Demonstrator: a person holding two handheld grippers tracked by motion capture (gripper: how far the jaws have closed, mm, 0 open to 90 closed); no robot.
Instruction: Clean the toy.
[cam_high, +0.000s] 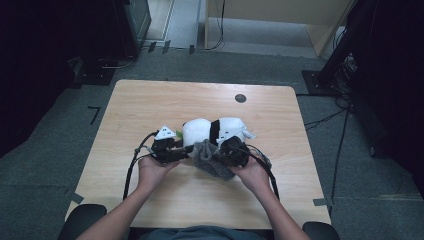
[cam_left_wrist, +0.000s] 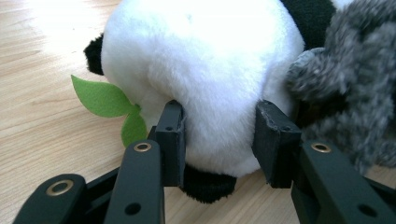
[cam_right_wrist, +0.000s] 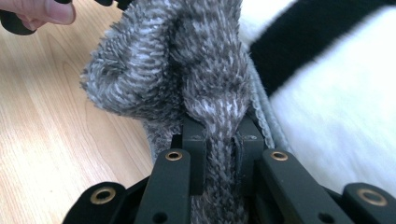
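My left fingers (cam_left_wrist: 219, 140) squeeze the white end of the toy panda (cam_left_wrist: 205, 70); my right fingers (cam_right_wrist: 223, 149) pinch a fold of the grey knit hat (cam_right_wrist: 187, 60). Both lie mid-table (cam_high: 150, 100), hat touching the panda's near side. Risk, I judge: a thin fold of loose knit could slip out, and plush may squirm free if I pull hard.

White plush panda (cam_left_wrist: 205, 60) with black band, mottled grey knit fabric (cam_right_wrist: 187, 65), green felt leaves (cam_left_wrist: 105, 100), pale wood table (cam_high: 150, 100)
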